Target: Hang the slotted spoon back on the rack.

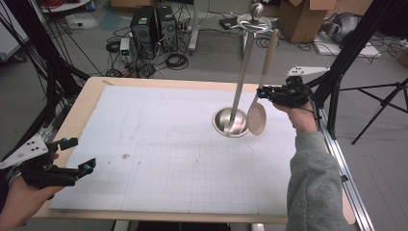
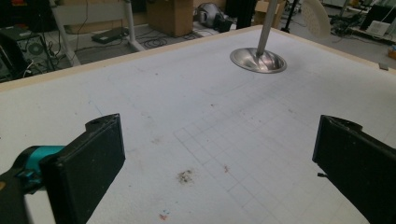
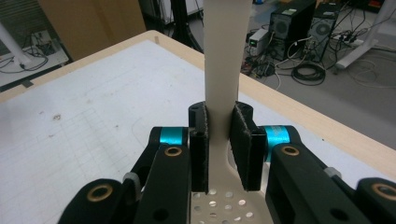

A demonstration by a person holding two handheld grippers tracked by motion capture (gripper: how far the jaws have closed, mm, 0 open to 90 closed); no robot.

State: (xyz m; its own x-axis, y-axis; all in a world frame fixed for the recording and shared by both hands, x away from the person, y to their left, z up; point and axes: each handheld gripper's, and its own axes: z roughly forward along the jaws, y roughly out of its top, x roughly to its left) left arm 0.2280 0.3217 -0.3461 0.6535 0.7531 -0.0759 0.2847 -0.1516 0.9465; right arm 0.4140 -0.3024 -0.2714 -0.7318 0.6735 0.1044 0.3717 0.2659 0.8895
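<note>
Where the beige slotted spoon (image 1: pixel 260 108) hangs from the top of the steel stand (image 1: pixel 239 82) at the far right of the table (image 1: pixel 91 96), we see the right gripper (image 1: pixel 263 91) clamped on its handle just above the perforated bowl. In the right gripper view, both pads (image 3: pixel 200 140) press the flat handle (image 3: pixel 224 65) between them. The spoon's bowl sits just beside the stand's round base, at its right. At the near left edge of the white mat (image 1: pixel 159 144), the left gripper (image 1: pixel 79 156) hovers with its jaws spread wide and nothing between them, well apart from the stand.
</note>
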